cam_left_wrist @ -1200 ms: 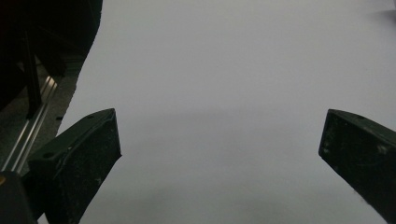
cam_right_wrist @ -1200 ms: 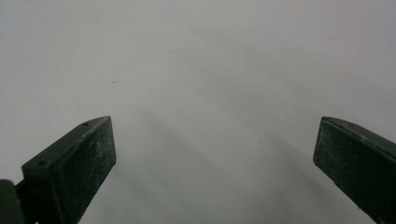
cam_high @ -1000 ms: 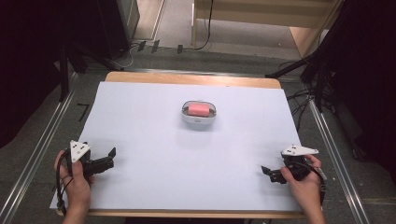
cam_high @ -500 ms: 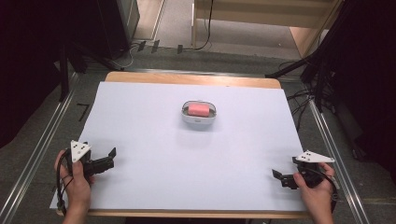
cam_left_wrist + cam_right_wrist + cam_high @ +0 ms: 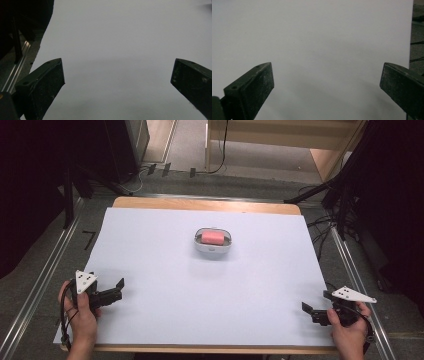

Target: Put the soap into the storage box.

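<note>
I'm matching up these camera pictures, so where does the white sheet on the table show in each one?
High view: the white sheet covers the tabletop, centre.
Left gripper view: it spreads ahead, edge at upper left.
Right gripper view: it spreads ahead, edge at far right.
Shared landmark: grey floor beside that edge.

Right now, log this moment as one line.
left gripper: open, empty | right gripper: open, empty | white dish: mid-table, pink block inside, untouched

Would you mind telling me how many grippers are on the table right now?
2: the left gripper near the front left corner, the right gripper near the front right corner, both open and empty.
</note>
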